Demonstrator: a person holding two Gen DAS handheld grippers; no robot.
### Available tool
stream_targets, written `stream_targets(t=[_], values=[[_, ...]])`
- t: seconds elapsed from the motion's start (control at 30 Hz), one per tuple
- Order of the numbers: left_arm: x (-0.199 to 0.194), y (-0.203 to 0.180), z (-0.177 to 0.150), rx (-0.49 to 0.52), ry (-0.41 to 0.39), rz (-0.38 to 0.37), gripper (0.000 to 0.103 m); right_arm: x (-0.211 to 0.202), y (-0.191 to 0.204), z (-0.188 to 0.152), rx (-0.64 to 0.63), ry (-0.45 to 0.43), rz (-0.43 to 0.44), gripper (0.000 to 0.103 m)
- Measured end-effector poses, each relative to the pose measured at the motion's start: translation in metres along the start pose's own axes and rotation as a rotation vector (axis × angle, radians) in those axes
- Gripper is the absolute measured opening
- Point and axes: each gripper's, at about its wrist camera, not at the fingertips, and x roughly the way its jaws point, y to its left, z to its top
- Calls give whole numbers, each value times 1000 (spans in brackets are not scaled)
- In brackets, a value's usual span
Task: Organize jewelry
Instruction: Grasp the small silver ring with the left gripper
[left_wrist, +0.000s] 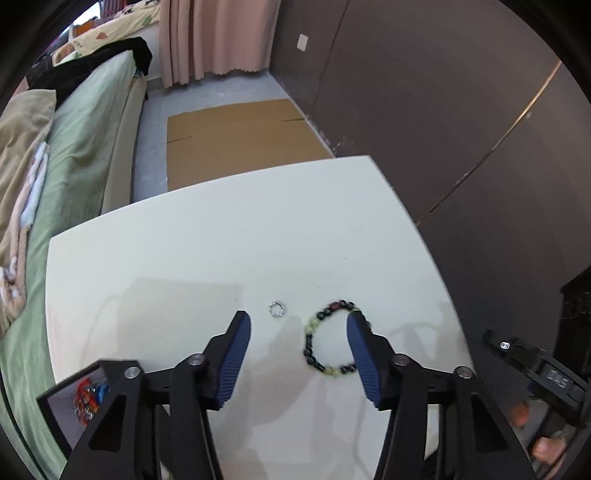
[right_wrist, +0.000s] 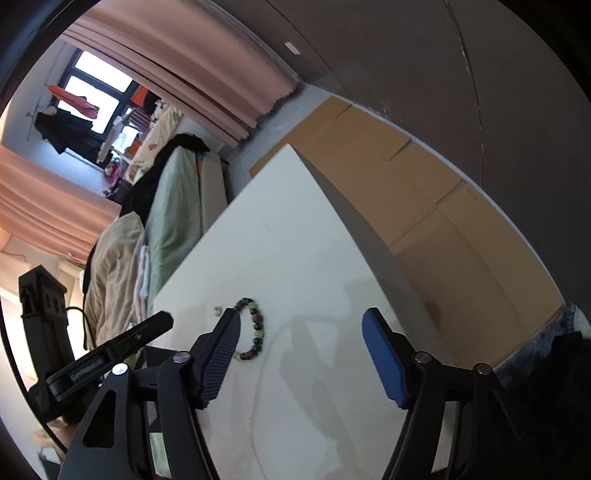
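Note:
A beaded bracelet (left_wrist: 308, 349) of dark and pale green beads lies on the white table (left_wrist: 221, 240). A small silver ring (left_wrist: 276, 308) lies just left of it. My left gripper (left_wrist: 299, 318) is open above them; its right finger covers the bracelet's right side, and the ring lies just beyond the tips. In the right wrist view the bracelet (right_wrist: 258, 326) sits just inside the left finger of my open right gripper (right_wrist: 302, 314), with the ring (right_wrist: 217, 310) beyond that finger. Nothing is held.
An open box (left_wrist: 88, 398) with red and blue contents sits at the table's near left corner. A bed (left_wrist: 85, 147) with green sheets runs along the left. Flat cardboard (left_wrist: 236, 140) lies on the floor beyond the table, beside a dark wall (left_wrist: 443, 110).

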Motion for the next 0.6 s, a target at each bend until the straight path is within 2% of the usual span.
stream_targets(t=[0.17, 0.27, 0.33, 0.43, 0.5, 0.6], values=[[29, -1, 3, 4, 45, 31, 42, 2, -5, 6, -11, -5, -15, 68], [39, -3, 3, 16, 55, 64, 41, 4, -5, 6, -25, 9, -6, 67], [45, -3, 2, 17, 62, 83, 38, 7, -2, 5, -46, 23, -2, 61], [52, -1, -1, 9, 71, 107, 28, 9, -1, 5, -60, 29, -13, 59], [51, 1, -1, 2, 50, 104, 18, 12, 0, 6, -65, 30, -28, 59], [48, 7, -3, -21, 48, 79, 12, 15, 2, 6, -67, 35, -31, 59]])
